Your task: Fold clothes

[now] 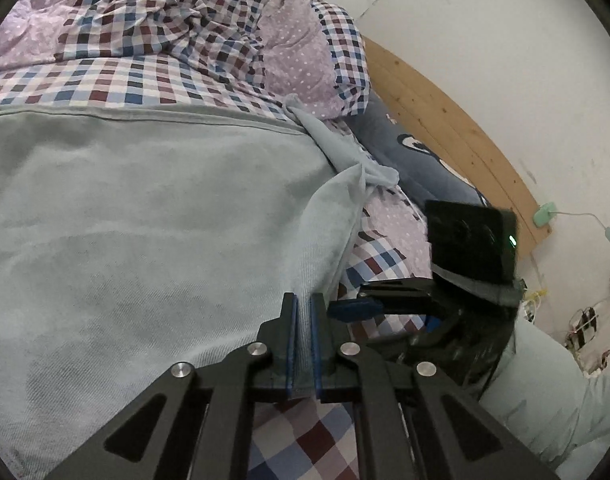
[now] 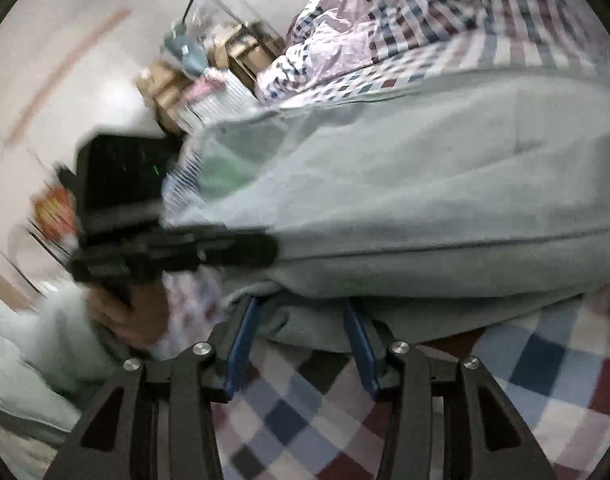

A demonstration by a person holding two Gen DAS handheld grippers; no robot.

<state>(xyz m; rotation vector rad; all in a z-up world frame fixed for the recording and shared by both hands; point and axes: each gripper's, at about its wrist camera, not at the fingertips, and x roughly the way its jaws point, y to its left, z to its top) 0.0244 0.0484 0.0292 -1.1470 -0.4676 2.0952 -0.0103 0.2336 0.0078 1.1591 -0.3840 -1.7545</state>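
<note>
Item: pale blue-green garment [image 1: 145,220], heavy twill-like cloth, spread broadly over a bed [image 1: 105,80] with a checked sheet; a seam line runs across its upper part and a twisted end or sleeve [image 1: 345,156] trails off toward a blue pillow [image 1: 417,160] by the wooden headboard [image 1: 445,120]. Left gripper [image 1: 303,340]: fingers drawn together, clamped on a ridge of the garment's edge, the cloth rising in a fold straight from the pads. Right gripper [image 2: 301,340]: fingers standing apart, with a hem or edge of the garment [image 2: 385,180] lying between and just ahead of them; the right wrist view is blurred, so contact cannot be told. The person's hand [image 2: 137,316] holds the other tool, seen at the left of that view. Stage: an edge is pinched on one side only; whether a fold is being raised or laid down cannot be settled here. Handling note, as judgement: thick cloth will sag and drag, so both held points should travel level and together, keeping the edge taut between them, and the trailing sleeve should be watched lest it bunch under the fold. The right fingers would need a full bite of hem, not one layer's lip.
</note>
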